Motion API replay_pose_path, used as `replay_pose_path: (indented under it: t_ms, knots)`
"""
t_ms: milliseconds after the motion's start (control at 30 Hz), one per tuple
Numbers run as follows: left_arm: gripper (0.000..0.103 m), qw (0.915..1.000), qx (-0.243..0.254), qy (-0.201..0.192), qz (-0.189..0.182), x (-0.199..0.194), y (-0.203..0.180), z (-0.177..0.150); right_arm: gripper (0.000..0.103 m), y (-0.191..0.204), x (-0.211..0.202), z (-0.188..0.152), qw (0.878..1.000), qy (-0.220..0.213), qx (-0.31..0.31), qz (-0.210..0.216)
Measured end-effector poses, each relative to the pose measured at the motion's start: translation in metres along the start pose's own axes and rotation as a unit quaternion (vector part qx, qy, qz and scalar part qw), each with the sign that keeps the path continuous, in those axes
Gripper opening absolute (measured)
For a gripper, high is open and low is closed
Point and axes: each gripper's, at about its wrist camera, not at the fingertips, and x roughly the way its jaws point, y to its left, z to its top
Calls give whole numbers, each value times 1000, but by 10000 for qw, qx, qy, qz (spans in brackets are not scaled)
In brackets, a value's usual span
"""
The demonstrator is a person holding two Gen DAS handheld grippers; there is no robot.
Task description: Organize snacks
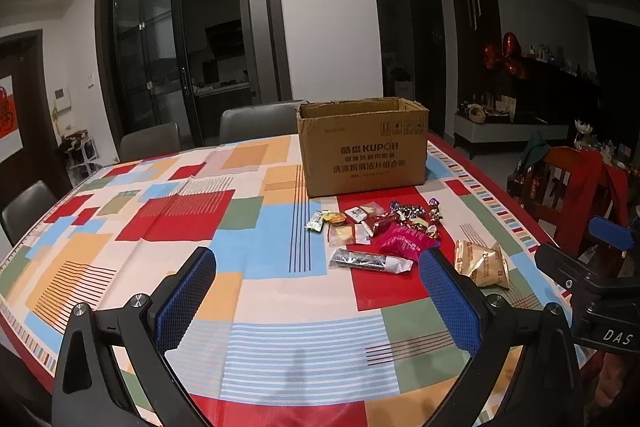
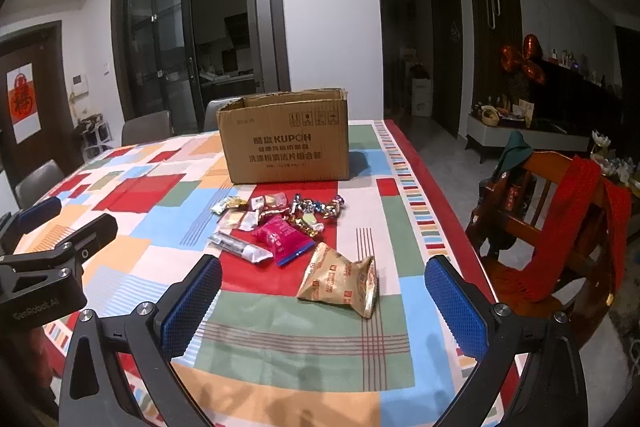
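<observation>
An open cardboard box [image 1: 362, 147] stands on the patterned tablecloth [image 1: 200, 227]; it also shows in the right wrist view [image 2: 286, 143]. In front of it lies a pile of snacks: a pink packet [image 1: 404, 241] [image 2: 282, 235], a silver stick packet [image 1: 368, 261] [image 2: 240, 247], several foil candies [image 1: 416, 213] [image 2: 316, 207] and a gold packet [image 1: 482, 263] [image 2: 344, 279] nearest me. My left gripper [image 1: 316, 291] is open and empty, short of the pile. My right gripper [image 2: 324, 299] is open and empty, its jaws either side of the gold packet, above and short of it.
Grey chairs [image 1: 256, 119] stand along the table's far and left sides. A wooden chair with red cloth [image 2: 560, 227] stands off the right edge. The other gripper shows at each view's side: the right one [image 1: 600, 279], the left one [image 2: 44, 259].
</observation>
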Motion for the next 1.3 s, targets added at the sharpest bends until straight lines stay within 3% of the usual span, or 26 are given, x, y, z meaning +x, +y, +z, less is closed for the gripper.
replay_pose_path:
  t_ms: [1300]
  knots:
    - [103, 9999, -59, -149, 13, -3, 3, 1, 103, 0, -2, 0, 10000, -45, -2, 11]
